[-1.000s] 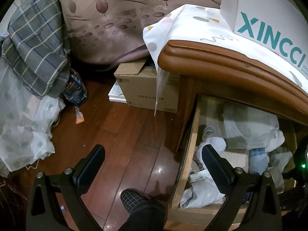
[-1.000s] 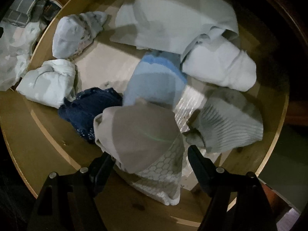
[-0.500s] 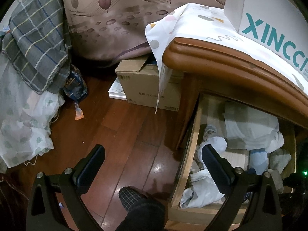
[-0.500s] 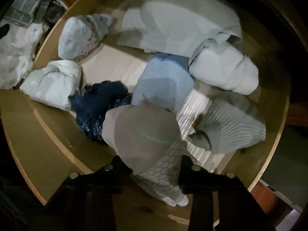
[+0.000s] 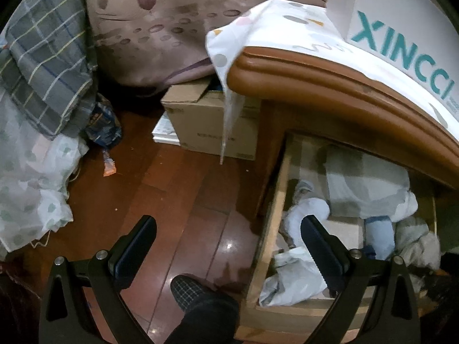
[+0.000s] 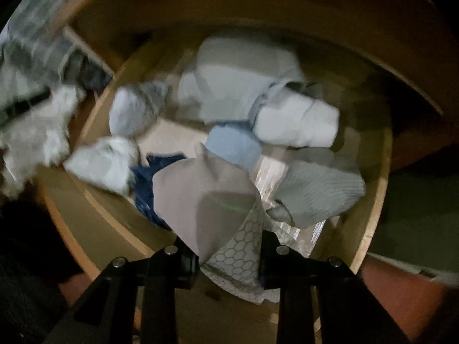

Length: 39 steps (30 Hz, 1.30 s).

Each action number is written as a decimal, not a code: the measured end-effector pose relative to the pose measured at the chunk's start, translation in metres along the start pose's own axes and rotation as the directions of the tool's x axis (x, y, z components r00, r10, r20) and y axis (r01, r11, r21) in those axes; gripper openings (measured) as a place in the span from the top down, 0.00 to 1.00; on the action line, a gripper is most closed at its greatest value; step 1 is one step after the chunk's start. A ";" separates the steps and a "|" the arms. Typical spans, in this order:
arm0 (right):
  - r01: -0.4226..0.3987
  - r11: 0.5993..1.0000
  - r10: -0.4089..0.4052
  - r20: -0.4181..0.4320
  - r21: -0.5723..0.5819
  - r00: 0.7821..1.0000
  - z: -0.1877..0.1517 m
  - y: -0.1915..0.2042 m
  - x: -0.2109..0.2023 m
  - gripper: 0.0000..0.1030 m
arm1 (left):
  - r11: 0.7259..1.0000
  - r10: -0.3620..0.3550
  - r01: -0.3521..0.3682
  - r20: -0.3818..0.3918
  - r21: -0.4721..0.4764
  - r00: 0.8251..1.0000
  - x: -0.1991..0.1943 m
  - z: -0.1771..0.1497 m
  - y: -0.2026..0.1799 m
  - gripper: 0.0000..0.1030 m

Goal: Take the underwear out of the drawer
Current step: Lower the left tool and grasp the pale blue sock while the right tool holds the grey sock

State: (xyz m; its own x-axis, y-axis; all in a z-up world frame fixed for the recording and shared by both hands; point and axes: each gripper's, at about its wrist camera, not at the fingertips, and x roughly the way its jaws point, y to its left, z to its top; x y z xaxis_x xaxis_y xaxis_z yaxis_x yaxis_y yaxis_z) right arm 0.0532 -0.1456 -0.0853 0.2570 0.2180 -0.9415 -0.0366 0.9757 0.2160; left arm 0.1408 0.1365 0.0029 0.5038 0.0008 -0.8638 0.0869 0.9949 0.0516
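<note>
The right gripper (image 6: 229,258) is clamping its two black fingers on a beige-grey folded piece of underwear with a white honeycomb-patterned panel (image 6: 206,200). The jaws have just been closing and are now pressed tight on the cloth, whose lower edge is disappearing between them. The garment is hanging above the open pale wooden drawer (image 6: 373,200), over the front part of its pile. The right wrist view is smeared by motion blur, so the other folded pieces are reading only as soft lumps: a light blue roll (image 6: 233,147), a dark blue lacy piece (image 6: 146,183) mostly hidden behind the held garment, a ribbed grey bundle (image 6: 318,192) and several white bundles (image 6: 295,120).

The left gripper (image 5: 228,238) is hanging with its jaws spread wide and nothing between them, over the reddish wooden floor (image 5: 178,189) beside the drawer. Its right-hand finger is covering part of the drawer's clothes. A brown wooden cabinet top (image 5: 315,83) is overhanging and hiding the drawer's back. On it a white box with teal lettering (image 5: 401,28) is being cut off by the frame edge. A dark checked slipper (image 5: 189,289) is showing at the bottom, half behind the gripper frame.
</note>
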 end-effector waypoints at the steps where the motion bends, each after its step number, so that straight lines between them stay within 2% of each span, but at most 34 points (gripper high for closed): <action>1: 0.005 1.000 -0.005 0.033 0.005 0.999 -0.002 -0.003 -0.008 0.72 | 1.000 -0.013 0.013 -0.002 0.010 1.000 0.000 -0.001 -0.003 0.03; 4: 0.030 0.999 -0.032 0.122 0.014 0.992 -0.002 -0.013 -0.029 0.72 | 0.998 -0.045 0.045 -0.003 0.046 0.999 -0.001 -0.001 -0.015 0.03; 7: -0.019 0.999 0.011 0.202 0.039 0.979 -0.003 -0.020 -0.036 0.72 | 0.993 -0.088 0.089 -0.017 0.083 0.996 -0.001 -0.003 -0.028 0.03; 9: -0.035 0.998 0.020 0.229 0.059 0.973 -0.005 -0.031 -0.045 0.72 | 0.984 -0.133 0.138 -0.054 0.111 0.990 0.003 -0.005 -0.040 0.03; 14: -0.059 0.996 0.038 0.264 0.072 0.964 -0.010 -0.040 -0.062 0.72 | 0.963 -0.192 0.210 -0.118 0.167 0.974 0.012 -0.009 -0.068 0.03; 18: -0.089 0.993 0.062 0.313 0.073 0.948 -0.017 -0.045 -0.079 0.72 | 0.950 -0.186 0.219 -0.157 0.225 0.970 0.024 -0.008 -0.089 0.03; 21: -0.101 0.992 0.071 0.320 0.078 0.945 -0.019 -0.050 -0.086 0.72 | 0.942 -0.187 0.233 -0.200 0.243 0.962 0.038 -0.007 -0.101 0.04; 24: -0.111 0.991 0.078 0.332 0.081 0.940 -0.019 -0.051 -0.088 0.72 | 0.942 -0.158 0.219 -0.238 0.256 0.958 0.053 -0.008 -0.109 0.07; 26: -0.116 0.990 0.081 0.336 0.084 0.938 -0.019 -0.052 -0.089 0.72 | 0.942 -0.138 0.206 -0.255 0.266 0.957 0.059 -0.008 -0.111 0.09; 28: -0.128 0.988 0.091 0.333 0.089 0.938 -0.019 -0.053 -0.090 0.72 | 0.934 -0.136 0.214 -0.268 0.288 0.954 0.064 -0.008 -0.113 0.17; 31: -0.132 0.987 0.095 0.330 0.092 0.939 -0.018 -0.054 -0.091 0.72 | 0.910 -0.131 0.236 -0.306 0.340 0.943 0.073 -0.008 -0.119 0.24; 34: -0.143 0.985 0.104 0.328 0.097 0.939 -0.018 -0.056 -0.092 0.72 | 0.876 -0.115 0.238 -0.298 0.419 0.948 0.075 -0.007 -0.126 0.24; 36: -0.154 0.983 0.111 0.328 0.105 0.938 -0.018 -0.057 -0.092 0.72 | 0.854 -0.092 0.217 -0.273 0.473 0.957 0.077 -0.009 -0.130 0.24; 39: -0.160 0.982 0.120 0.321 0.101 0.939 -0.017 -0.056 -0.091 0.72 | 0.813 -0.062 0.202 -0.264 0.546 0.963 0.078 -0.015 -0.135 0.23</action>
State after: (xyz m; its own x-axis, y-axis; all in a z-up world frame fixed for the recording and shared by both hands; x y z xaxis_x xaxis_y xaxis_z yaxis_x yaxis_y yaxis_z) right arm 0.0153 -0.2198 -0.0158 0.5473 0.3149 -0.7754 0.0201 0.9213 0.3883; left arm 0.1553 0.0035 -0.0789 0.2527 -0.0345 -0.9669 0.6414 0.7541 0.1408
